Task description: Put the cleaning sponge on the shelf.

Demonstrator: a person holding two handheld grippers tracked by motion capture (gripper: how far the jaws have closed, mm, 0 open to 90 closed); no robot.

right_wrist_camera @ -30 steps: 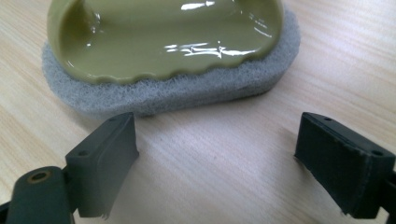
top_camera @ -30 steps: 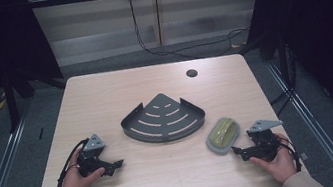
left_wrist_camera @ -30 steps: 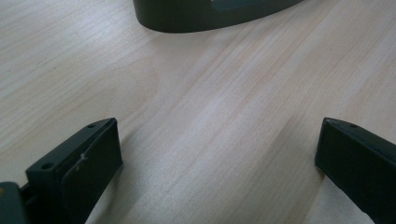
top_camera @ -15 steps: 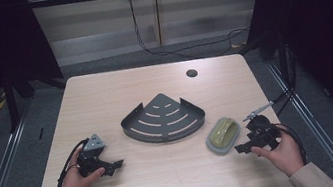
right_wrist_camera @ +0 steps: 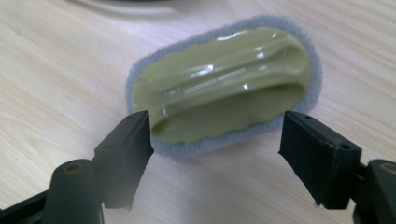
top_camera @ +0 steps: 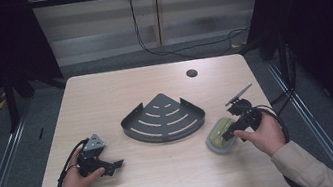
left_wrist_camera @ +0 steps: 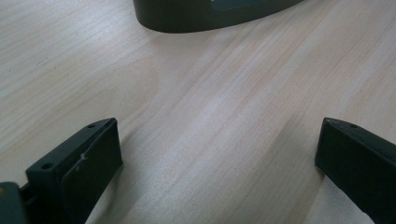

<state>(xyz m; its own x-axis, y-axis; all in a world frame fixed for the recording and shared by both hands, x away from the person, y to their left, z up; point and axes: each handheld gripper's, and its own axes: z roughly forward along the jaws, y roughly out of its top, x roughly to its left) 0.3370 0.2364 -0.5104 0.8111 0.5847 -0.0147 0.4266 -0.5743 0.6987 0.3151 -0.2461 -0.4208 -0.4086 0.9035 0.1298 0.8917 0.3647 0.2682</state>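
Observation:
An oval scrubber with an olive-green plastic handle on a grey pad (top_camera: 219,137) (right_wrist_camera: 224,86) lies flat on the wooden table, right of a dark fan-shaped slotted tray (top_camera: 163,119). My right gripper (top_camera: 229,131) (right_wrist_camera: 217,140) hovers at the scrubber's near end, open, its jaws wide on either side of the pad's edge without touching it. My left gripper (top_camera: 113,167) (left_wrist_camera: 217,158) rests low over bare table at the front left, open with nothing between its jaws. The tray's curved dark wall (left_wrist_camera: 201,14) lies ahead of it in the left gripper view.
A small round hole (top_camera: 191,73) sits in the table near its far right edge. Black cables trail on the floor behind the table (top_camera: 103,88). Metal rails run along both sides of the table.
My right gripper has moved left and forward from the table's right edge to the scrubber, tilting down over it. The left gripper has stayed put.

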